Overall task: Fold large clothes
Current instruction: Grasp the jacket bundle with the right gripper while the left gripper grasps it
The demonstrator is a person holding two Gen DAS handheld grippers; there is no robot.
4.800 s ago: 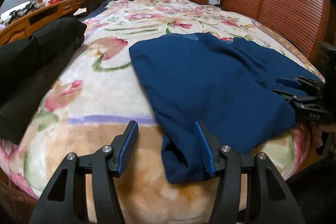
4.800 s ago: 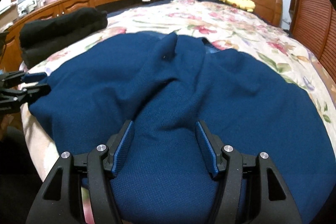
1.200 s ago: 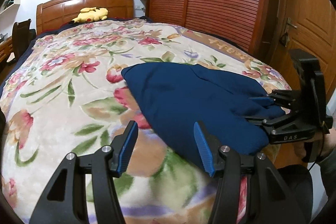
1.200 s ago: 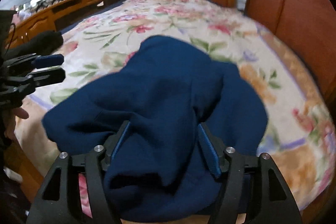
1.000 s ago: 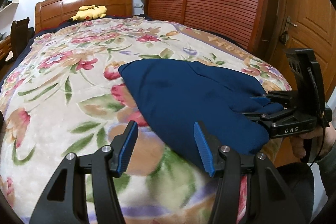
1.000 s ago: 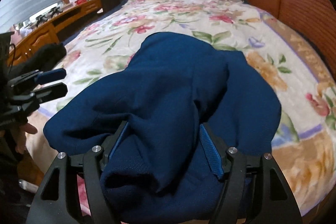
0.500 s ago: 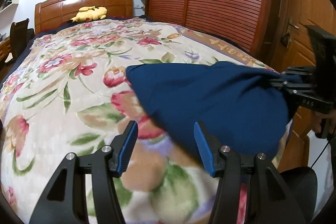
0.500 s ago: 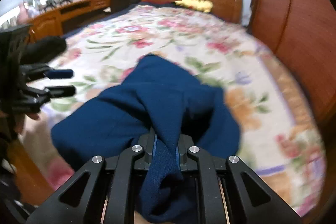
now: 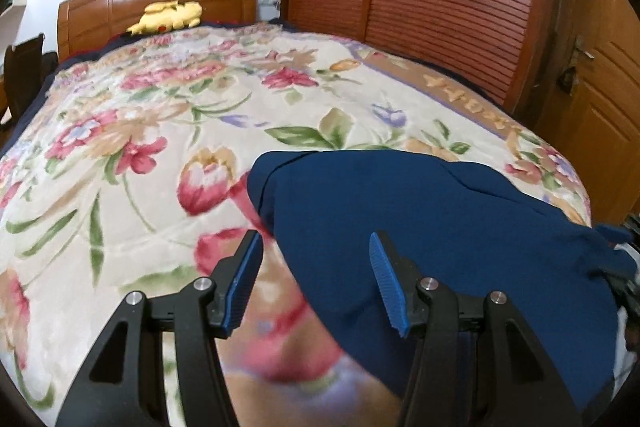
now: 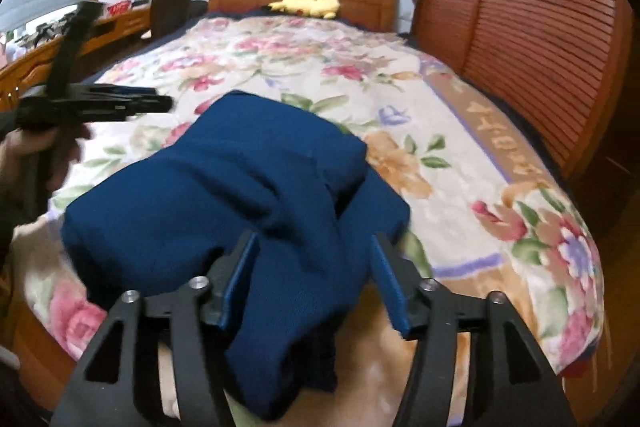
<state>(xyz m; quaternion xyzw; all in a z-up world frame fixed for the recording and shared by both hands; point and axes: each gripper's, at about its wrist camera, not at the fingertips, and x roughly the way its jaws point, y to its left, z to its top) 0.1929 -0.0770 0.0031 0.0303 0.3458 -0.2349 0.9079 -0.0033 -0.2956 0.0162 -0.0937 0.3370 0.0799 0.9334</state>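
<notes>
A bed [image 10: 460,131] with a floral blanket fills the room. A folded navy garment [image 10: 240,187] lies bunched at the bed's foot end. The right gripper [image 10: 314,279] has just been opening, jaws apart with a fold of the garment loose between them. The left gripper [image 9: 316,279] hovers at the garment's left edge, jaws apart and empty. A yellow plush toy [image 10: 306,3] sits at the headboard.
</notes>
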